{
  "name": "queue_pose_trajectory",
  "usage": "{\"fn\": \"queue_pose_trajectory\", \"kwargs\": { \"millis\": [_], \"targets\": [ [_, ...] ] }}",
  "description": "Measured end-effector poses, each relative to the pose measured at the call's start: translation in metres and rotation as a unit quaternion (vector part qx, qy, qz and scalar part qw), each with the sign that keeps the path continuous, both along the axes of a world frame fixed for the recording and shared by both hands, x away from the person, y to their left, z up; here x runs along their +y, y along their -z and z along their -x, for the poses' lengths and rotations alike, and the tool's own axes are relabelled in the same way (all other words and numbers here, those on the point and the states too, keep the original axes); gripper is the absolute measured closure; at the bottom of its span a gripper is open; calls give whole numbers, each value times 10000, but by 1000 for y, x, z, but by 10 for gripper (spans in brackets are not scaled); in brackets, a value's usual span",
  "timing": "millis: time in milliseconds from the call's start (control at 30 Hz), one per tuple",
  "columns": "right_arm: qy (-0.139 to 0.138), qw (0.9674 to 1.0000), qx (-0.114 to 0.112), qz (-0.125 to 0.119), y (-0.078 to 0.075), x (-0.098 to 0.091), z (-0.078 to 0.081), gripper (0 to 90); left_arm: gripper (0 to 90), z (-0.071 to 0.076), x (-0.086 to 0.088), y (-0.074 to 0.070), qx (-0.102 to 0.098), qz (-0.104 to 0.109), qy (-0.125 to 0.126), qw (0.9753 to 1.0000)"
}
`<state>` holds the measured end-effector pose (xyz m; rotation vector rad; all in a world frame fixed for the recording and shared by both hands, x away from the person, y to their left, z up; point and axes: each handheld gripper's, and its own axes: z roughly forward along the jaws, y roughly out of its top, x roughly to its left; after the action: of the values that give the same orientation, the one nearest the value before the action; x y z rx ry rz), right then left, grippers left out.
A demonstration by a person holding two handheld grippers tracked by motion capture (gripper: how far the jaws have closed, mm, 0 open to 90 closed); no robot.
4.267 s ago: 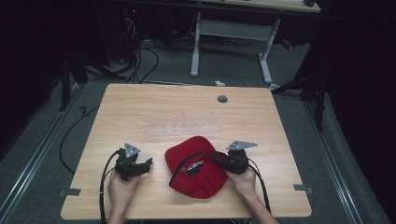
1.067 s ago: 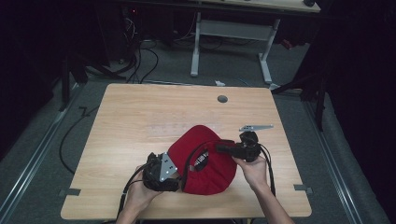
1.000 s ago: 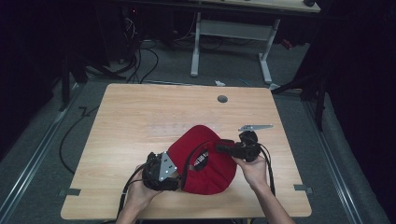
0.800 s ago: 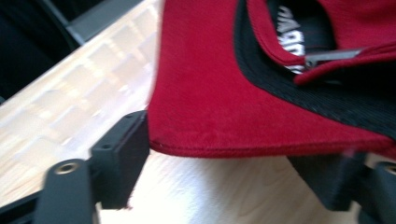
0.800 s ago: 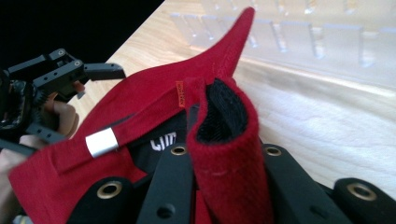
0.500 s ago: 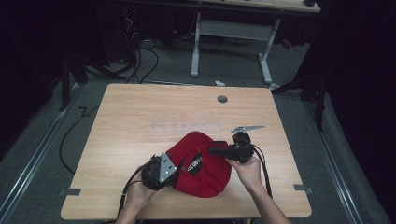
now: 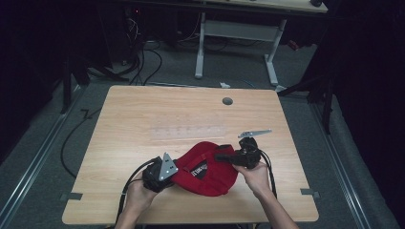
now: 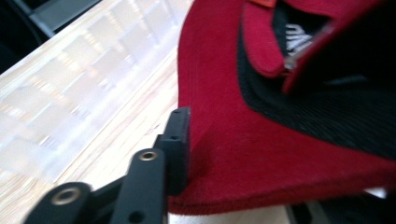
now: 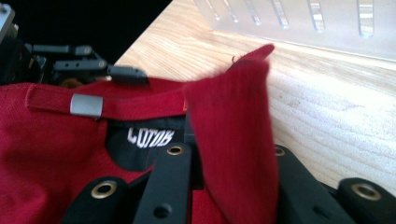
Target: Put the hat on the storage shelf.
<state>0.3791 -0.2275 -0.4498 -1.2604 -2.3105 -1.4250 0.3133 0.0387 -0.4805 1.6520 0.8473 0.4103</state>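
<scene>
While the red fabric cap (image 7: 206, 168) lies upside down near the front edge of the wooden table (image 7: 143, 119), its long axis across the table, the left gripper (image 7: 168, 172), jaws just closing, pinches its left edge; the right gripper (image 7: 223, 157) clamps its rim.

A red cap (image 7: 210, 167) is lying upside down near the front edge of the wooden table (image 7: 143, 114), showing me its black lining, white-lettered label and back strap with a grey clasp.
</scene>
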Motion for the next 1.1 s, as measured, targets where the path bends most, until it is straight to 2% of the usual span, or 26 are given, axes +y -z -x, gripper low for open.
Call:
{"fn": "queue_pose_trajectory", "kwargs": {
  "millis": [67,200,267,400,467,600,733,767,800,833,867,933,967,1000,1033,1067,1100],
  "targets": [
    [1,10000,-46,-53,1,0,-1,764,681,3,-2,-1,-46,-170,41,9998],
    [1,9998,-53,-210,3,0,-4,724,756,13,-3,-3,-160,-294,210,9992],
    [113,9996,-132,-239,1,-1,-5,668,819,17,-4,-5,-181,-329,300,9988],
    [248,9988,-270,-318,-1,-4,-6,618,845,23,-5,-4,-238,-565,419,9972],
    [374,9982,-378,-288,-3,-8,-8,580,854,25,-5,-5,-196,-583,407,9973],
    [573,9962,-498,-428,-10,-20,-10,506,858,23,3,-12,-200,-510,264,9981],
    [672,9949,-576,-478,-14,-27,-9,459,858,23,3,-18,-152,-467,356,9982],
    [704,9941,-623,-541,-16,-29,-8,458,858,22,3,-18,-134,-484,372,9980],
    [790,9902,-804,-819,-18,-34,-5,470,858,21,3,-17,-120,-543,363,9978],
    [790,9902,-804,-819,-18,-34,-5,470,858,21,3,-16,-127,-653,339,9972],
    [866,9877,-819,-1016,-20,-38,-4,470,858,22,4,-15,-127,-685,324,9970],
    [1021,9827,-900,-1258,-25,-47,-4,469,858,23,10,-15,-86,-606,304,9977],
    [1088,9813,-950,-1273,-26,-50,-3,469,858,22,13,-16,-90,-543,246,9982],
    [1130,9814,-979,-1206,-27,-52,-3,469,858,21,17,-17,-78,-432,176,9989],
    [1159,9828,-964,-1068,-27,-53,-3,467,858,19,21,-18,-68,-318,125,9994],
    [1165,9846,-954,-886,-25,-54,-4,463,858,17,24,-20,-77,-194,75,9998],
    [1191,9869,-943,-551,-18,-53,-4,472,857,15,27,-21,-57,-72,39,10000]
  ]
}}
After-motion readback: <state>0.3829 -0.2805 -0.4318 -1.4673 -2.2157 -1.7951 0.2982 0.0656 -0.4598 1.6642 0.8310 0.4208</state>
